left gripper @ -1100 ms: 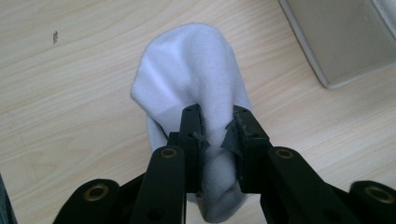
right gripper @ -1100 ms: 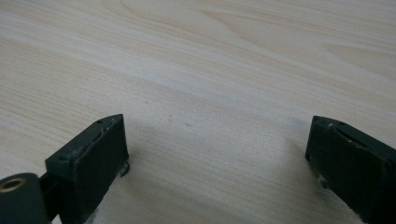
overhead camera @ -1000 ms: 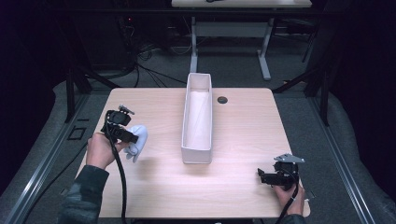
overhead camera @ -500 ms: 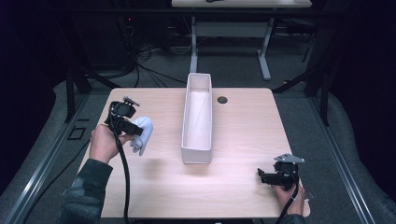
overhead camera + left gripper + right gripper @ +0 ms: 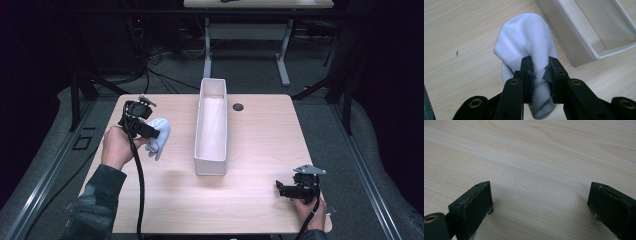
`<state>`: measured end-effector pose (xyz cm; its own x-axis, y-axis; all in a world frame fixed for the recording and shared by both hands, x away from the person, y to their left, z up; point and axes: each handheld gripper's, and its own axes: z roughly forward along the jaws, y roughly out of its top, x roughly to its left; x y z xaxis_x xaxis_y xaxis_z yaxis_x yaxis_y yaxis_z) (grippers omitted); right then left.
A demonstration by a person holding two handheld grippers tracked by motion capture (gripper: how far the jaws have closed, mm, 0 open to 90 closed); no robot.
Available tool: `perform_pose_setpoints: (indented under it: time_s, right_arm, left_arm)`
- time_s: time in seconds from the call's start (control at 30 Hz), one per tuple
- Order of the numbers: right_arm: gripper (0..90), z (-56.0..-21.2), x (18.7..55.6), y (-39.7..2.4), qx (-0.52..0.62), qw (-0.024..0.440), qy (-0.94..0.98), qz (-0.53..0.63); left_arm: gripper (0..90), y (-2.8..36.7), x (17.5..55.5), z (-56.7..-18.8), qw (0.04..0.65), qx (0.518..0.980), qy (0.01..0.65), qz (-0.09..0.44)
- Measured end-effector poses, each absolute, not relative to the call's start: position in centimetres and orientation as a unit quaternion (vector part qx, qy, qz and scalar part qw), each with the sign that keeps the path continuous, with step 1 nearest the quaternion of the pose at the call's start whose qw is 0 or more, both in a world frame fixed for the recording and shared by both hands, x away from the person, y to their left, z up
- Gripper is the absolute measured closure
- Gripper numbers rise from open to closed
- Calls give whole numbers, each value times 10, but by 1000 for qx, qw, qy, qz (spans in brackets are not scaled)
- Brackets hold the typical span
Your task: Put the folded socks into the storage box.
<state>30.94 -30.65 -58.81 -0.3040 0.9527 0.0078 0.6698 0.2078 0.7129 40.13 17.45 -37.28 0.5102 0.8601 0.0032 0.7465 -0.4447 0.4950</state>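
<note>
A white sock (image 5: 159, 136) hangs from my left gripper (image 5: 150, 132), lifted off the left part of the wooden table (image 5: 260, 135). In the left gripper view the sock (image 5: 527, 42) is bunched between the two black jaws, and the left gripper (image 5: 539, 65) is shut on it. A long white bin (image 5: 212, 125) stands in the middle of the table, to the right of the sock; its near corner (image 5: 586, 40) lies just beyond the sock. My right gripper (image 5: 281, 188) rests low at the table's near right corner. Its jaws stand wide apart, right gripper (image 5: 540, 192) open over bare wood.
A small dark round hole (image 5: 238, 107) sits in the tabletop right of the bin's far end. Another desk's white legs (image 5: 285, 55) and cables lie on the floor beyond the table. Dark floor surrounds the table on both sides.
My left gripper has risen and moved toward the far side and the bin, carrying the white sock off the table. The right gripper has kept still.
</note>
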Motion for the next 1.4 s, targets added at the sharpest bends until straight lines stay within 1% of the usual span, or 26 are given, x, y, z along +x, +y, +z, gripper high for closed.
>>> perform_pose_setpoints:
  time_s: [0.5, 0.83, 1.4]
  right_arm:
    - [50, -588, 309, -307, 545, 226, 744, 314]
    - [51, -588, 309, -307, 546, 226, 744, 314]
    - [54, -588, 309, -307, 545, 228, 744, 313]
  left_arm:
    - [757, 145, 407, -356, 238, 846, 460, 128]
    - [757, 114, 408, -348, 244, 856, 437, 129]
    - [756, 77, 416, -348, 255, 864, 418, 119]
